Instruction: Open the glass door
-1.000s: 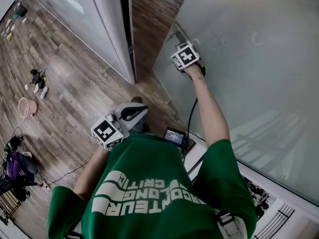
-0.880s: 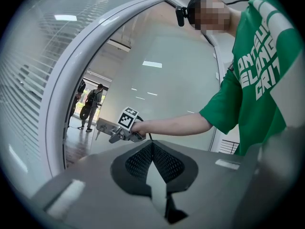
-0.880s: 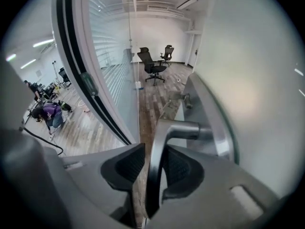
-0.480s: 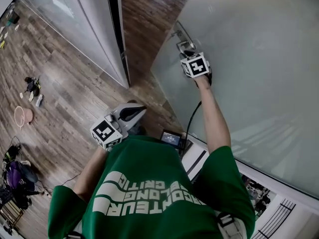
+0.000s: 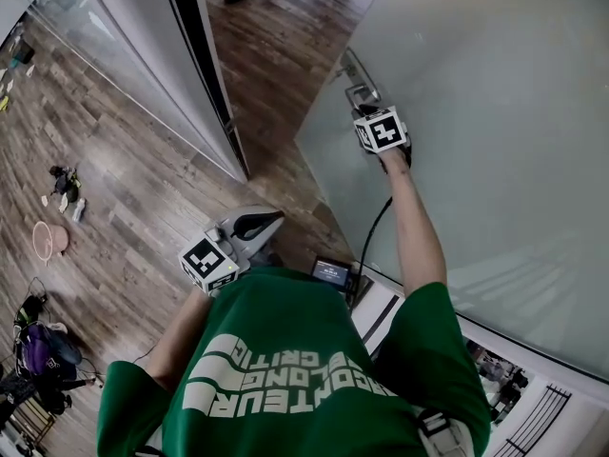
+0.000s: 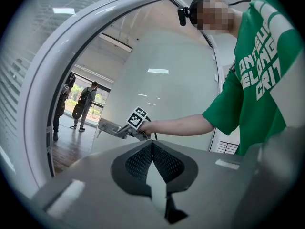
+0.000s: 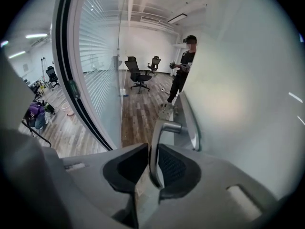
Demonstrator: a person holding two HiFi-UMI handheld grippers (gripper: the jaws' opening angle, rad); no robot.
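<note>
The right claw [image 7: 152, 150] is being closed on the handle [image 7: 164, 126], which is pinched between its pads. The left claw [image 6: 152, 146] is carried pressed together and empty, well apart from that handle. The glass door [image 5: 495, 112] is seen ajar, with a gap shown beside the frame [image 5: 195, 27].

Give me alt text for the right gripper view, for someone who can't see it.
The right gripper has its jaws closing on the metal door handle of a frosted glass door, which stands ajar. Through the gap, a wood floor leads past office chairs to a person standing in the distance.
</note>
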